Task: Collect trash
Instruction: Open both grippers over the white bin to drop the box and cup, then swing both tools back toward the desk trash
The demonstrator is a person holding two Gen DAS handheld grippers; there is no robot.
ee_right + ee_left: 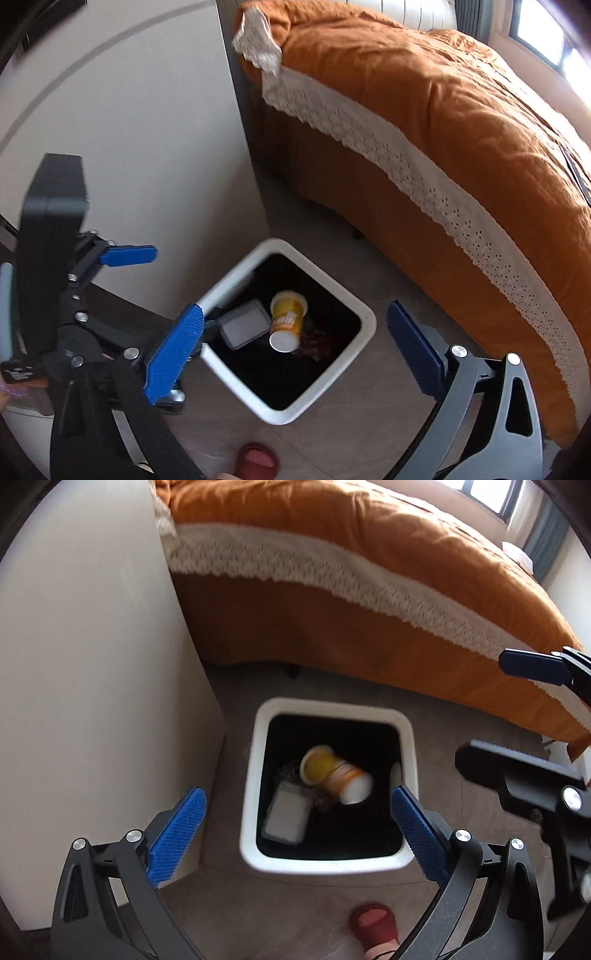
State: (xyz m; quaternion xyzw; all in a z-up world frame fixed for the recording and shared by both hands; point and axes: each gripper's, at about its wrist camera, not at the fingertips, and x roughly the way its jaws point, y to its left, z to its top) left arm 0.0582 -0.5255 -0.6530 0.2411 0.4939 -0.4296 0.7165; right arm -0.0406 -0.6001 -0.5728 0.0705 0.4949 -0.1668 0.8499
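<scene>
Left wrist view: white bin point(251, 805) on floor beside bed point(332, 572). Inside bin, yellow cup point(334, 775) lies on side, mouth toward bed; print blurred, unreadable. Flat white box point(286, 818) beside cup. Left gripper point(295, 819), right gripper point(295, 339) spread wide, empty, above bin.

**Blurred bin contents, cropped edges**

The yellow cup point(334, 775) and the grey flat box point(286, 818) in the white bin point(248, 812) are smeared by motion blur; the cup's print is unreadable. Dark scraps beneath them cannot be identified. The red slipper point(375, 926) is cut off at the lower edge of both views. The orange bedspread point(369, 554) runs out of frame at right.
</scene>
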